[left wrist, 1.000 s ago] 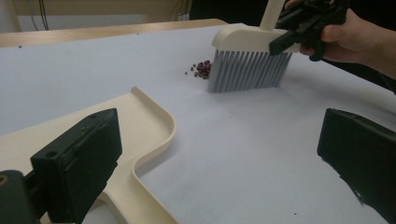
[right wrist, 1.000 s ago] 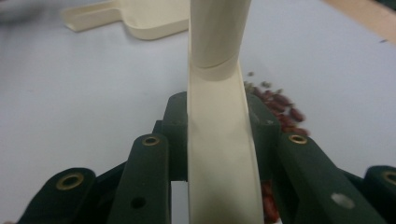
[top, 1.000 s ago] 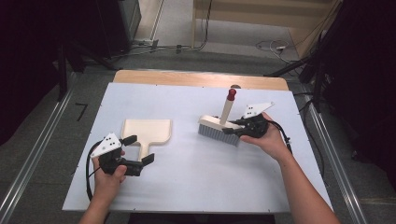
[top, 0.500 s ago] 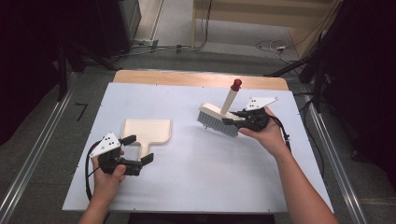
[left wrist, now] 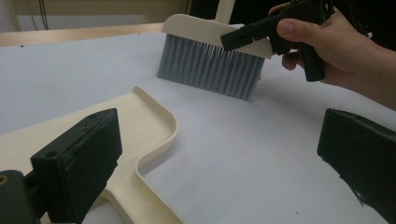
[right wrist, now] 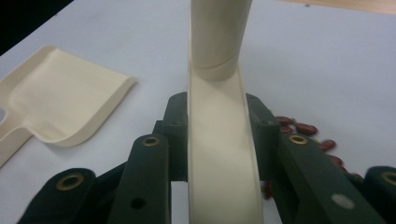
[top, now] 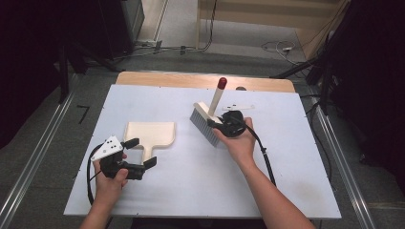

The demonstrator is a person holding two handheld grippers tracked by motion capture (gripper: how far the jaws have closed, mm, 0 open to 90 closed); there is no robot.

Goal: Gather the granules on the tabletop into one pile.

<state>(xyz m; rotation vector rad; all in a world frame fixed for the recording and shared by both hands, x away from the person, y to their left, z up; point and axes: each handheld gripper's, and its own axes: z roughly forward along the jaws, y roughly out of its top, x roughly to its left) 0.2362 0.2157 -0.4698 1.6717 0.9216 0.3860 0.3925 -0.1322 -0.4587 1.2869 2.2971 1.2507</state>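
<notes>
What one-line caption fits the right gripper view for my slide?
Right gripper clamps the cream brush head, beside red beans and the dustpan on the white table.

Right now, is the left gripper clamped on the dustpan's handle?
No. In the left gripper view the left gripper has its jaws wide apart, with the dustpan handle lying loose on the table beside one jaw.

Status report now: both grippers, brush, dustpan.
Right gripper shut on brush, bristles down on the table. Left gripper open at dustpan handle, not gripping. Red beans beside brush; path to dustpan open.
</notes>
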